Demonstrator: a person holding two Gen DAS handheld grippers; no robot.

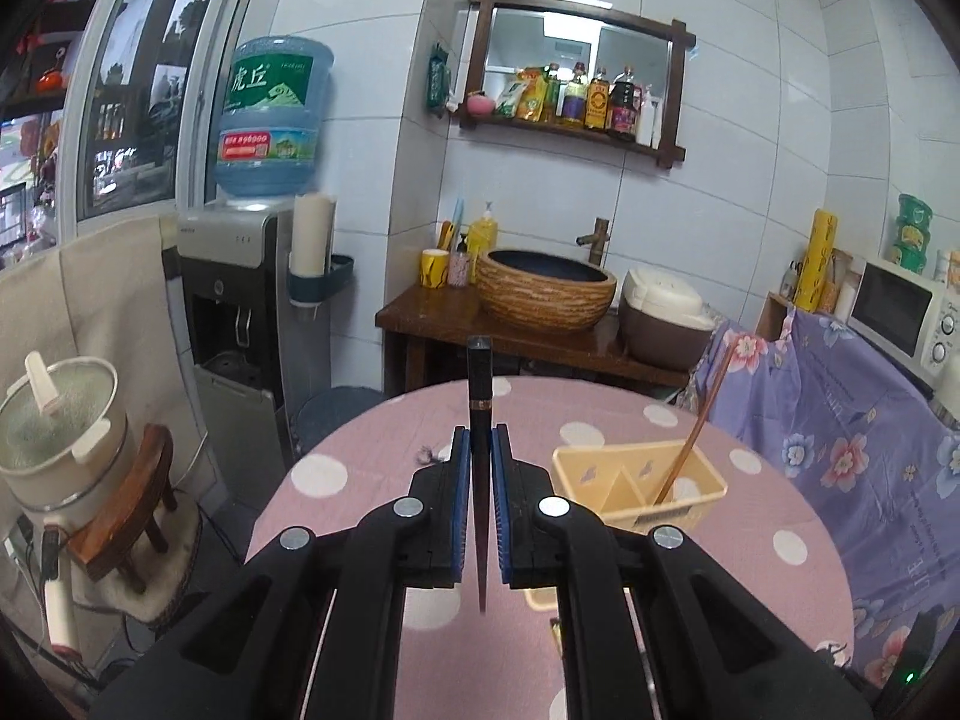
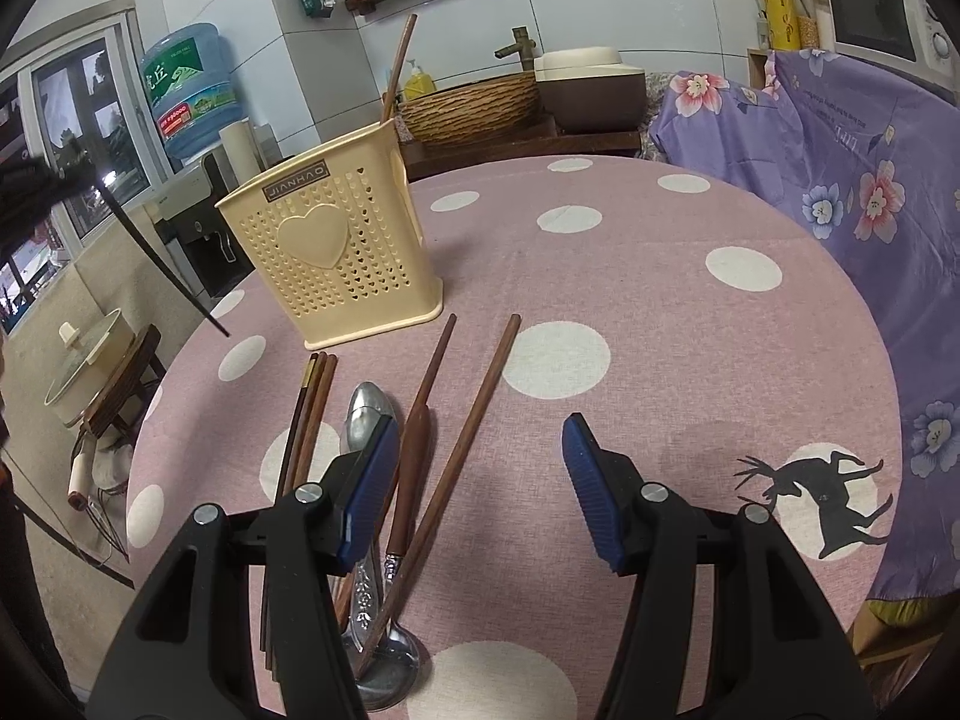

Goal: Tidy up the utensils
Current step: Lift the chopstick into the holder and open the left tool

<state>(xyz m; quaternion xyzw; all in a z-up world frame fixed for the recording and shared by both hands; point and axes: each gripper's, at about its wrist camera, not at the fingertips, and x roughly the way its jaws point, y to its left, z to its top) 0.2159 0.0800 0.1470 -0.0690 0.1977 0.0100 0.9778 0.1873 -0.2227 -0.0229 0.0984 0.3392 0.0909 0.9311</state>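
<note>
Nearest the right wrist camera, the right gripper [image 2: 480,480] hangs with its blue pads well apart and nothing between them, just above a cluster of utensils lying on the pink polka-dot tablecloth [image 2: 690,360]. Beneath its left finger lie two metal spoons [image 2: 367,414], partly hidden, with a wooden spoon [image 2: 420,420] just beside them and a single brown chopstick [image 2: 474,420] angled across. To the left a bundle of dark and brown chopsticks [image 2: 312,402] lies side by side, touching. Farther back stands the cream perforated utensil holder [image 2: 336,240], upright, with one brown chopstick [image 2: 399,66] leaning out of its top. In the left wrist view, the left gripper [image 1: 480,462] is clamped tight on a black chopstick [image 1: 480,384], which is raised above the table and runs lengthwise between the pads, its thick end pointing away. The holder [image 1: 639,483] sits just right of that gripper, divided into compartments. Beyond the table a woven-pattern basin [image 1: 546,291] rests on a wooden stand.
</note>
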